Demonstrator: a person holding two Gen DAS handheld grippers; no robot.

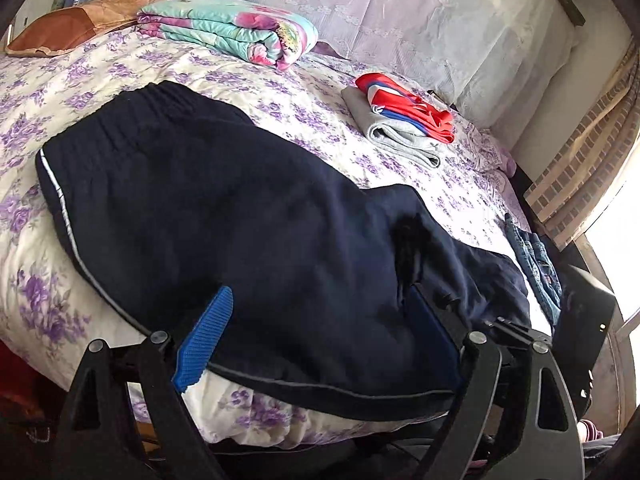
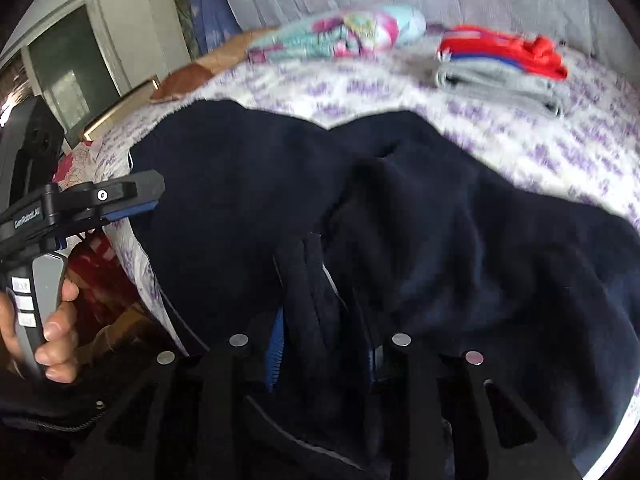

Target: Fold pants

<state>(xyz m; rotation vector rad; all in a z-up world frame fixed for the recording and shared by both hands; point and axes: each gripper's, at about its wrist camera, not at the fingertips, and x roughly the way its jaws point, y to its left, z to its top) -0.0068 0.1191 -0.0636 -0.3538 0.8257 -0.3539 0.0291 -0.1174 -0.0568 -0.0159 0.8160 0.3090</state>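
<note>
Dark navy pants (image 1: 240, 208) with a thin pale side stripe lie spread across the flowered bed sheet (image 1: 304, 100). My left gripper (image 1: 320, 296) stands wide open at the near edge of the bed. The pants' striped edge lies between its blue pads (image 1: 208, 336), which do not press on it. In the right wrist view the pants (image 2: 460, 240) are rumpled. A raised fold of them is pinched in my right gripper (image 2: 324, 332), filling the gap between the pads. The left gripper (image 2: 136, 196) shows at the left there, with a hand (image 2: 56, 320) on its handle.
A folded flowered blanket (image 1: 228, 32) and a brown pillow (image 1: 72, 20) lie at the far side. A folded stack of grey and red clothes (image 1: 404, 120) sits at the right, and jeans (image 1: 536, 264) lie at the bed's right edge. A lilac padded headboard (image 1: 400, 12) stands behind.
</note>
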